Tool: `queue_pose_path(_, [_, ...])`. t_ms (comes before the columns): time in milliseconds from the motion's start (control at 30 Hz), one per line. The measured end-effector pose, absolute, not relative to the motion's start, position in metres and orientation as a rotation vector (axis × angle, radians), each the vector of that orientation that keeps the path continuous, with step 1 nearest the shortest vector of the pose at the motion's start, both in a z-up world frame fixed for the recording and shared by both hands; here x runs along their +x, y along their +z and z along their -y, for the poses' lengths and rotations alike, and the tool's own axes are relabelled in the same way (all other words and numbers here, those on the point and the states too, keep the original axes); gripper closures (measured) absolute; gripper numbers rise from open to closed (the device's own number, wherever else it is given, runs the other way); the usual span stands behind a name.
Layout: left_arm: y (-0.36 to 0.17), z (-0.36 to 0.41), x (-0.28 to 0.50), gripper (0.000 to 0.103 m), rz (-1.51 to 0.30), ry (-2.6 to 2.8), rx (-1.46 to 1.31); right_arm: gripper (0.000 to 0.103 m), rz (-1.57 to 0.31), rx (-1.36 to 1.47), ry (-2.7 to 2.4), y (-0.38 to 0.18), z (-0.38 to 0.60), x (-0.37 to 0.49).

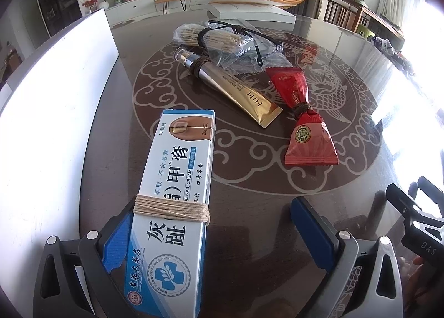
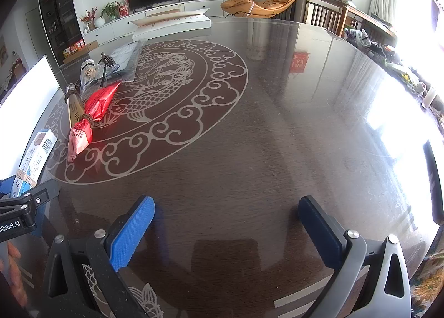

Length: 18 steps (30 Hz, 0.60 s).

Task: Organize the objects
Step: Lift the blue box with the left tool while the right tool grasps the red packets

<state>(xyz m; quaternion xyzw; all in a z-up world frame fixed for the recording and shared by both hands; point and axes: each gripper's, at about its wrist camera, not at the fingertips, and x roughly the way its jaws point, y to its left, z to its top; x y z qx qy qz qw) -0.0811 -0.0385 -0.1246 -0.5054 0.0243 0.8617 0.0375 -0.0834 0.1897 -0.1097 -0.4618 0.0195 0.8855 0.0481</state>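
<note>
Left gripper (image 1: 216,223) with blue pads wide open, white and blue cardboard nail-cream box (image 1: 172,201) bound with beige string leaning on its left pad, gold tube (image 1: 236,89) and red foil packet (image 1: 302,121) farther on the dark patterned table (image 1: 277,207)

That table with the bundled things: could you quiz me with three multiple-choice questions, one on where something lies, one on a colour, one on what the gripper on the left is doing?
1. Where does the gold tube lie?
A. between the nail cream box and the red packet
B. on the white boxes at the far edge
C. in the right gripper

2. What colour is the cord wound round the nail cream box?
A. black
B. beige
C. green

3. How does the left gripper stand?
A. clamped on the red packet
B. shut and empty
C. jaws wide, the box against one pad only

Answers: 1 A, the tube lies on the table between the two. 2 B, pale beige turns cross the box. 3 C, the other pad stands clear of the box.
</note>
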Motion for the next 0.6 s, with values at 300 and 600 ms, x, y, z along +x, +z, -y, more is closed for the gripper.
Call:
queue_pose_path(300, [-0.121, 0.049, -0.078, 0.017, -0.067, 2.63, -1.586, 0.0, -0.182, -1.445, 2.727, -0.104, -0.2, -0.084])
queue_pose_path(600, [-0.116, 0.055, -0.068, 0.06, -0.023, 2.674, -1.512, 0.034, -0.261, -1.786, 2.916, -0.081, -0.127, -0.157])
